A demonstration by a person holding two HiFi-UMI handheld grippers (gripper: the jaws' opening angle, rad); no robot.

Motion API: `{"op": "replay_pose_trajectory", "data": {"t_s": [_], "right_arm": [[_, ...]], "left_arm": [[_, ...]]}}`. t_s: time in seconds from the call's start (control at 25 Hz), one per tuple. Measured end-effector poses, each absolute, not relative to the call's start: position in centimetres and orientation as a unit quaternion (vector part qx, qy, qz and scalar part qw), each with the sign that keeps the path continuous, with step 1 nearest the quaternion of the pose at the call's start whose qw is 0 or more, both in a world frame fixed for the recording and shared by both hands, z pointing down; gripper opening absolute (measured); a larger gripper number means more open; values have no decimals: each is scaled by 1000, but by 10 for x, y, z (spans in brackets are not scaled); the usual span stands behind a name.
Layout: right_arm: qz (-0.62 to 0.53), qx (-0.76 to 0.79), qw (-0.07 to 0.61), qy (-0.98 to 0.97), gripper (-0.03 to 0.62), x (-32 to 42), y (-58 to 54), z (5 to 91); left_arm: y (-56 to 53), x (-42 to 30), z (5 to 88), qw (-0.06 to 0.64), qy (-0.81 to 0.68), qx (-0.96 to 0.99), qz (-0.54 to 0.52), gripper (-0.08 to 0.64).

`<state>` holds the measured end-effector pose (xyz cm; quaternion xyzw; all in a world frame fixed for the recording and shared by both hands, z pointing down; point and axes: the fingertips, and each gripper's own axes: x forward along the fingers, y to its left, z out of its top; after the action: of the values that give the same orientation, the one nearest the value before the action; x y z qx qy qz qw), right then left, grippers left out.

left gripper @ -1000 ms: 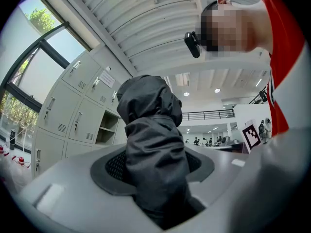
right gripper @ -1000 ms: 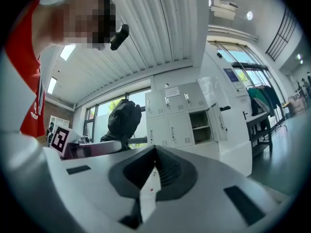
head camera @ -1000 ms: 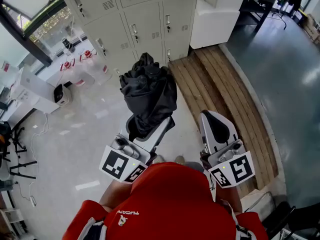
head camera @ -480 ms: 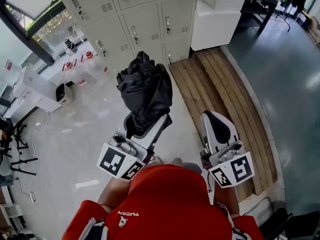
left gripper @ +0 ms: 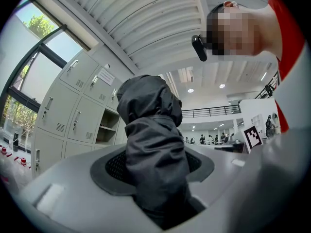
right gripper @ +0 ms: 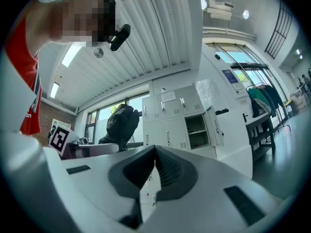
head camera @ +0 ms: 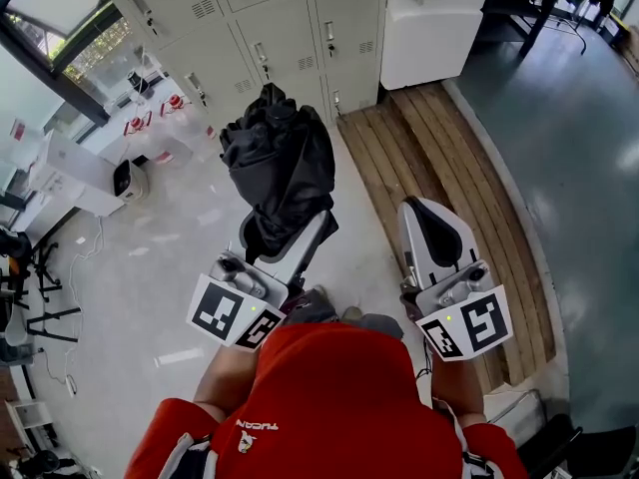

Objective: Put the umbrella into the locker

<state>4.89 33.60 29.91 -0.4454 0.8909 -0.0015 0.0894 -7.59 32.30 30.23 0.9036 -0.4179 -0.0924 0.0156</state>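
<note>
While the head view showed the left gripper (head camera: 288, 236) clamped on the upright folded umbrella (head camera: 278, 163), short of the lockers (head camera: 262, 30), its own view showed an open compartment (left gripper: 108, 128) far left, worth aiming for with a firm grip. The right gripper view showed the right gripper (right gripper: 154, 152) with jaws together, empty.

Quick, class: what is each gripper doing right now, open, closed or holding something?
Left gripper: closed on the umbrella.
Right gripper: jaws closed, empty.

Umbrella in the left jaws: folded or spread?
Folded: the black umbrella is a bunched, collapsed bundle clamped in the left gripper.
</note>
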Motion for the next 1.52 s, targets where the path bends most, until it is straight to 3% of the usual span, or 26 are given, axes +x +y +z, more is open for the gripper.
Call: {"op": "replay_pose_trajectory", "data": {"t_s": [0.36,1.52], "right_arm": [[-9,-442,72,894,3,43,286,314],[-30,-476,29,879,3,-24,-17,325]], "left_arm": [[272,-72,310,18,-411,906,-97,249],[-51,-138,297,20,-379,919,-110,249]]}}
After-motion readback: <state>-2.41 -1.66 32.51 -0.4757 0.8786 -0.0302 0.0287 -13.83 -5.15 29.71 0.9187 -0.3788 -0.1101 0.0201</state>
